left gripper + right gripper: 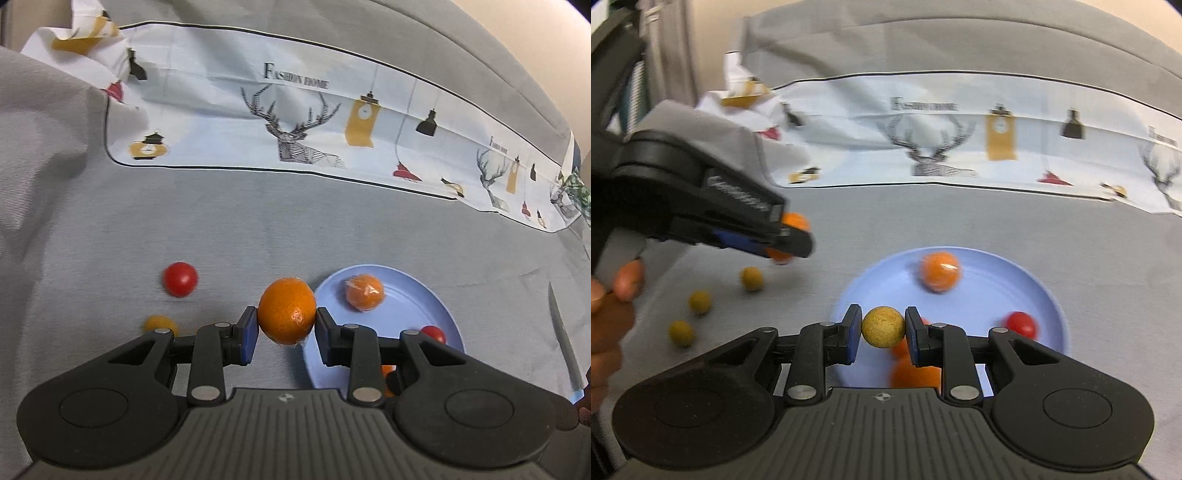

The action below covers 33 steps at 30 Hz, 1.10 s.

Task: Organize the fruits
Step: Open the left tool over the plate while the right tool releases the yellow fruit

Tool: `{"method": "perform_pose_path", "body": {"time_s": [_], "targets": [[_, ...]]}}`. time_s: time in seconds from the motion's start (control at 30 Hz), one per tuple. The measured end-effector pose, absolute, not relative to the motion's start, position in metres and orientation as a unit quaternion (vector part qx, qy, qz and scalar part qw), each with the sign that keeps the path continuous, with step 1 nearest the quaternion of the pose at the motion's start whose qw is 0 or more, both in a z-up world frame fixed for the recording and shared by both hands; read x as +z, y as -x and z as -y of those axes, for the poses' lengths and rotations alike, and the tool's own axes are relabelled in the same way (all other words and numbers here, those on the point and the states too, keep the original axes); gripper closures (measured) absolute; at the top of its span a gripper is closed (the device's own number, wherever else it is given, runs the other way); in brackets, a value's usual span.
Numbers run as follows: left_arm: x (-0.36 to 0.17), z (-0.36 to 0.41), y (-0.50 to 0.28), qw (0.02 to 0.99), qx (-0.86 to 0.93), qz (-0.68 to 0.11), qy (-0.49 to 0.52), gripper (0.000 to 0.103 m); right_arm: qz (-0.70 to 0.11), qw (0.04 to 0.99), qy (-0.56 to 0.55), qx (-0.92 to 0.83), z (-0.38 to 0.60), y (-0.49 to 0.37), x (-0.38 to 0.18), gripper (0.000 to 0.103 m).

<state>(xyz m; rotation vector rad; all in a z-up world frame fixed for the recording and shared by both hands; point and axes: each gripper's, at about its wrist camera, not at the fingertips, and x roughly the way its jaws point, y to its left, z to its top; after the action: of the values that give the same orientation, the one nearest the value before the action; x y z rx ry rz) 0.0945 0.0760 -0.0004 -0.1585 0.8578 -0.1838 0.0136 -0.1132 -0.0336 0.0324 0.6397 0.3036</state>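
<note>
My left gripper (287, 320) is shut on a wrapped orange (287, 314), held just left of the blue plate (413, 317). The plate holds another wrapped orange (364, 292) and a red tomato (436, 333). A red tomato (180, 278) and a small yellow fruit (159, 324) lie on the grey cloth to the left. My right gripper (882, 328) is shut on a small yellow round fruit (883, 327) over the plate's near rim (1052, 306). The plate there holds an orange (939, 271), a tomato (1021, 324) and orange fruit (914, 371) partly hidden behind the fingers. The left gripper (790, 236) shows at left with its orange.
Three small yellow fruits (751, 278) (700, 302) (680, 333) lie on the grey cloth left of the plate. A printed white cloth with deer and lanterns (295, 122) lies across the back. The person's hand (613, 302) is at the left edge.
</note>
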Motion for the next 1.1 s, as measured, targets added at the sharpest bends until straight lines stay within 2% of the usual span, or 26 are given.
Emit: {"method": "perform_pose_path", "body": {"time_s": [0.53, 1.1], "targets": [[-0.015, -0.016, -0.108, 0.897, -0.122, -0.421, 0.053, 0.067, -0.328, 0.941, -0.043, 0.071, 0.164, -0.027, -0.043, 0.076], [-0.019, -0.003, -0.111, 0.896, -0.125, -0.425, 0.039, 0.067, -0.328, 0.941, -0.042, 0.069, 0.162, -0.026, -0.043, 0.076]]}}
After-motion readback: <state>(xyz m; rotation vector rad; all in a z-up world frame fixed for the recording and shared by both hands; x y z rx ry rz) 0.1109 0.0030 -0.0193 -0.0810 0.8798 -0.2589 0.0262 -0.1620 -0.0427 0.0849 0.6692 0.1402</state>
